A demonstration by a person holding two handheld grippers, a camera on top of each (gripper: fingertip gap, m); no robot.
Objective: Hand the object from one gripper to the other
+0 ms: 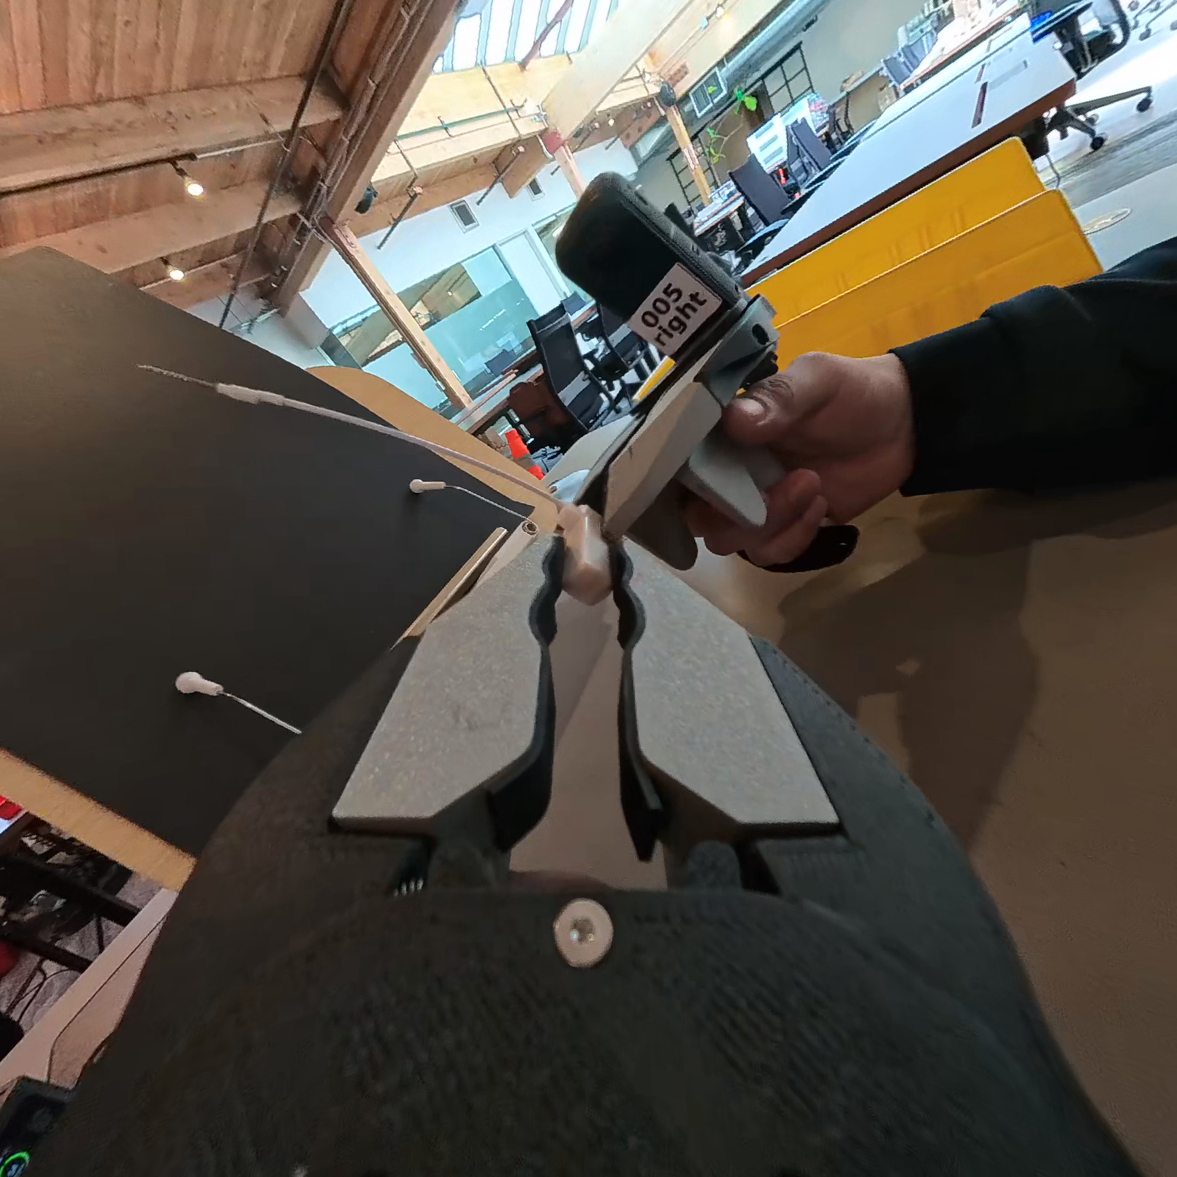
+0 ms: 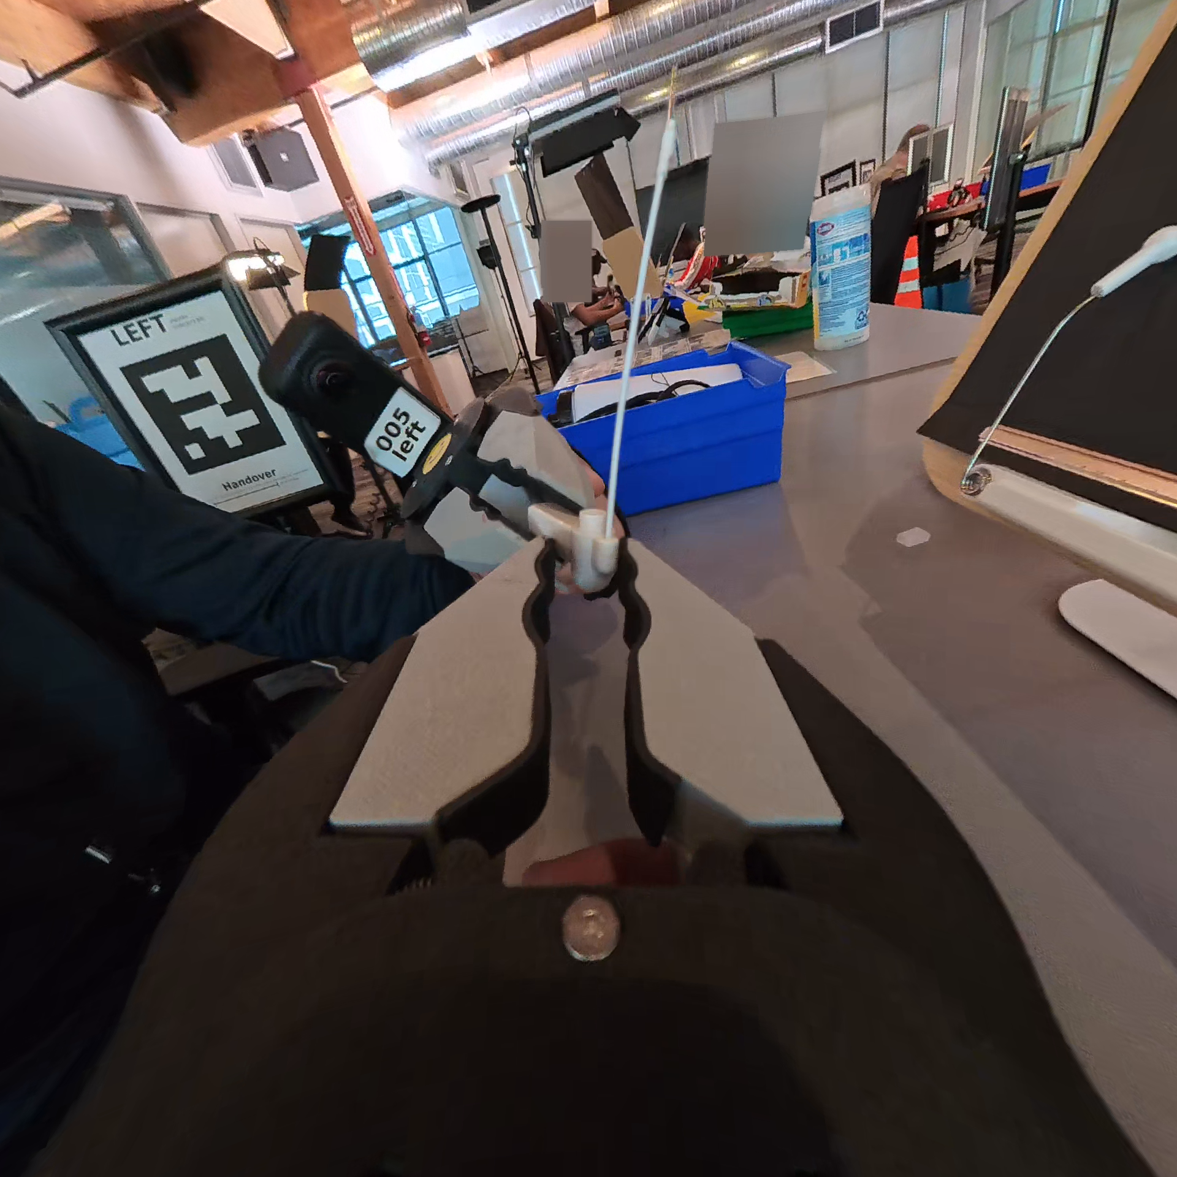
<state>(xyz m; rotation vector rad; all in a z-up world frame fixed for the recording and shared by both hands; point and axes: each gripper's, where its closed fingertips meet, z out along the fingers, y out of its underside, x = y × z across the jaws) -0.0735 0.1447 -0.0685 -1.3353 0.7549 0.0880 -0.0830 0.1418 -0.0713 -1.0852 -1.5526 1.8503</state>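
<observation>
The object is a small white plastic block [image 1: 584, 562] with a long thin white rod [image 2: 637, 318] standing out of it. My left gripper [image 1: 586, 563] is shut on the block at its fingertips. It also shows in the right wrist view [image 2: 509, 503], clamping the block's side arm. My right gripper [image 2: 587, 563] has its jaws narrowly apart around the block's lower part [image 2: 592, 560]. Its right pad touches and a small gap shows at the left pad. The right gripper also appears in the left wrist view [image 1: 643, 465], its tips at the block.
A grey table [image 2: 891, 637] lies below. A tilted black board [image 1: 159, 509] with white-tipped wire pegs [image 1: 197, 684] stands close by. A blue bin [image 2: 688, 439] and a wipes canister [image 2: 841, 267] sit farther back. A framed marker sign [image 2: 191, 395] stands to the left. The grippers are tip to tip, or close to it.
</observation>
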